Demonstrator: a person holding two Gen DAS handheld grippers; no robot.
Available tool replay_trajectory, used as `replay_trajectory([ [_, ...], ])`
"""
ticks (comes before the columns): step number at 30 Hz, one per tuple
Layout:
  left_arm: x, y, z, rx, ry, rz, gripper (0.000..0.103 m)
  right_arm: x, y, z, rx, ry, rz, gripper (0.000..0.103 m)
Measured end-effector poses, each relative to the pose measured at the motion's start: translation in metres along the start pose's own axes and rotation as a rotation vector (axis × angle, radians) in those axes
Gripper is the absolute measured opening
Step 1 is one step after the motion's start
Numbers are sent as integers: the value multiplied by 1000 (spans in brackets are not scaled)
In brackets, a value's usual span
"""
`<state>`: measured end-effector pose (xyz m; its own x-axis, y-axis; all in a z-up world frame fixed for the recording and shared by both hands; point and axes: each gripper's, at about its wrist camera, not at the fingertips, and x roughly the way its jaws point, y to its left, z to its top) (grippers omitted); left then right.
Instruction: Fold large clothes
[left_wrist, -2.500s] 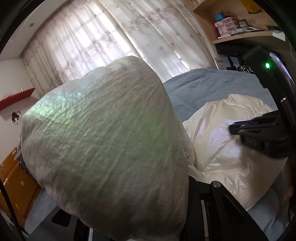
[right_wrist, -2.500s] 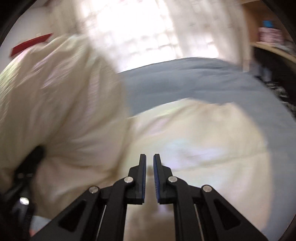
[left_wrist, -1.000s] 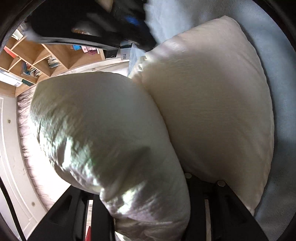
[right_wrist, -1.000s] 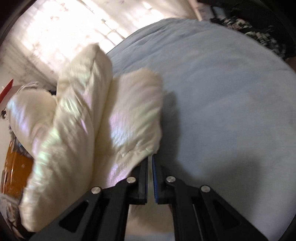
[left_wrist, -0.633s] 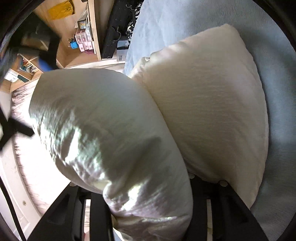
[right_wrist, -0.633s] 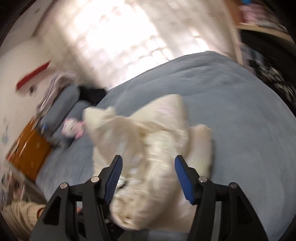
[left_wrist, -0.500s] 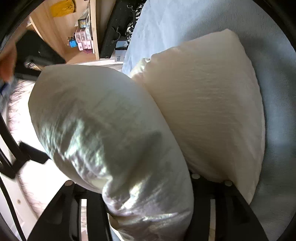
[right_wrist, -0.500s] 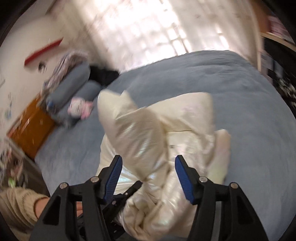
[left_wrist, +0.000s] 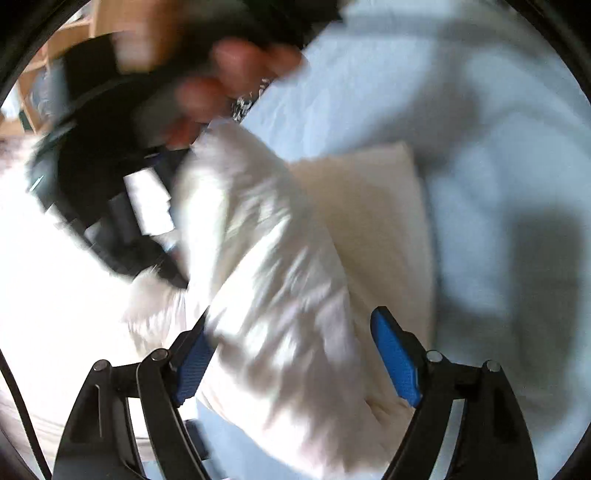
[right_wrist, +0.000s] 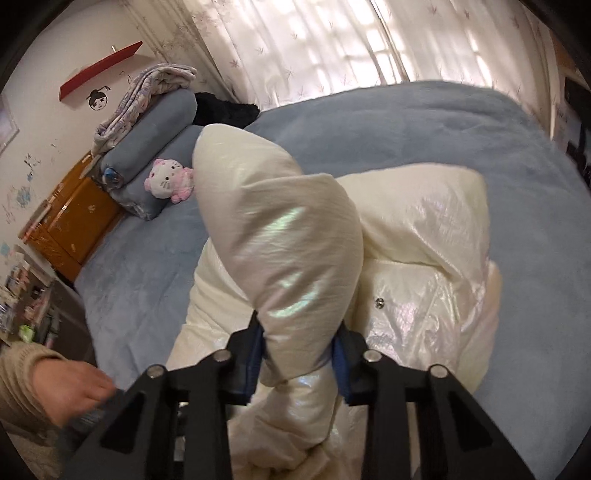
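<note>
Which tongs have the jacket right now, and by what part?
The right tongs are shut on the white puffer jacket, clamping a puffy sleeve-like fold. The left tongs are open around it, holding nothing.

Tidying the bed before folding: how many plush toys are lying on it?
1. A pink-and-white cat plush sits at the head of the blue bed, leaning against the rolled blue bedding. The white puffer jacket could hide others.

Garment: cream, shiny puffer jacket (right_wrist: 424, 258), bunched on the blue bed.
Sleeve (right_wrist: 288, 251): puffy, raised upright above the body.
</note>
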<state>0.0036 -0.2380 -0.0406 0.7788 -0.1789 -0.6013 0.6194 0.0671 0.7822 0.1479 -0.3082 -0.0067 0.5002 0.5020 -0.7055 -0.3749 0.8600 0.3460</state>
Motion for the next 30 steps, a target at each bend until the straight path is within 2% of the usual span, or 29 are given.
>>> replay_trajectory([
  [3, -29, 42, -18, -152, -70, -94, 80, -6, -16, -10, 69, -42, 8, 26],
  [6, -31, 92, -36, -348, -73, -79, 80, -9, -38, -27, 173, -96, 44, 26],
  [8, -15, 133, -51, -538, -51, -37, 80, -8, -53, -41, 251, -137, 74, 26],
  [11, 32, 187, -63, -783, -14, -76, 79, -2, -69, -61, 339, -181, 107, 26],
  [13, 60, 206, -65, -869, 23, -103, 73, 0, -75, -70, 375, -199, 118, 26],
  [15, 87, 218, -63, -931, 61, -144, 68, 1, -79, -78, 394, -212, 118, 26],
  [17, 109, 228, -59, -988, 62, -215, 68, 0, -84, -84, 412, -220, 100, 26],
  [18, 109, 212, -60, -1006, 59, -232, 68, 1, -87, -87, 424, -221, 86, 26],
  [20, 124, 222, -51, -1030, 62, -274, 69, 2, -95, -94, 448, -221, 75, 26],
  [22, 129, 209, -45, -1032, 86, -278, 72, 5, -105, -102, 488, -225, 75, 26],
  [26, 152, 167, -33, -968, 166, -206, 85, 15, -117, -112, 520, -236, 58, 26],
  [28, 173, 158, -22, -966, 186, -205, 87, 23, -121, -118, 533, -246, 68, 26],
  [30, 180, 155, -25, -971, 193, -203, 88, 29, -127, -123, 544, -250, 87, 26],
])
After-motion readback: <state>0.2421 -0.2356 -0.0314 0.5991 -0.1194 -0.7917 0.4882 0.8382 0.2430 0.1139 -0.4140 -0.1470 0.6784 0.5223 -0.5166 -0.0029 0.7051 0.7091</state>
